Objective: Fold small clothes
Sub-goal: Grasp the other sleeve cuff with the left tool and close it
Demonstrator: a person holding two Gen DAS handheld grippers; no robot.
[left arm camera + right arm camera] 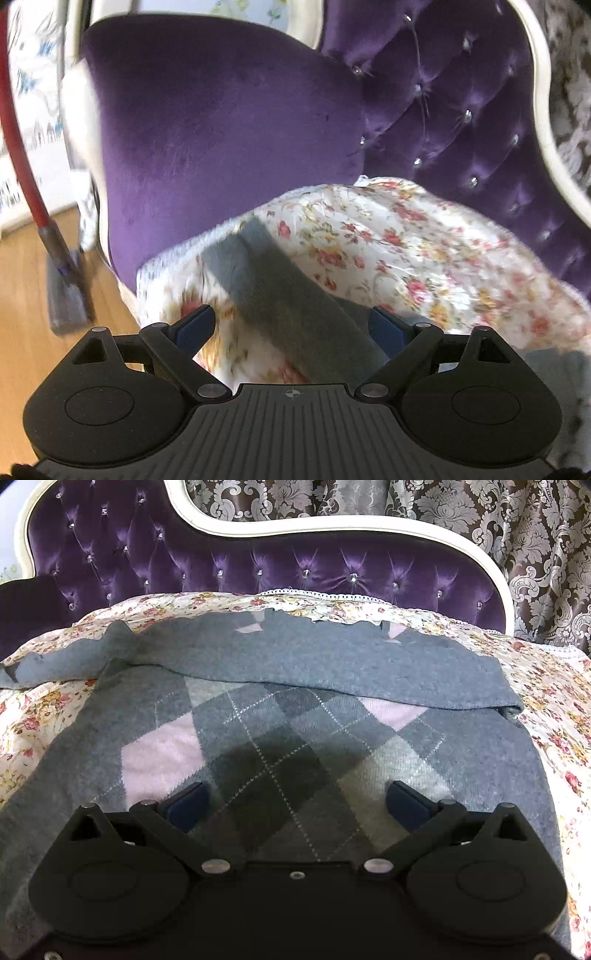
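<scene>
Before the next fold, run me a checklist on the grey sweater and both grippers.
1. Left gripper open: ok.
2. Right gripper open, holding nothing: ok.
3. Grey sleeve lies between the left fingers, not pinched: ok.
4. Argyle sweater spread on the floral cover: ok.
5. Far part already folded over: ok.
6. Sleeve edge sharp in the left view: cannot tell, blurred.

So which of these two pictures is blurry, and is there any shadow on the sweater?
Left wrist view: motion-smeared, worst on the grey sleeve and the floral cover. Right wrist view: sharp, with a dark shadow across the argyle sweater just ahead of the right gripper.
</scene>
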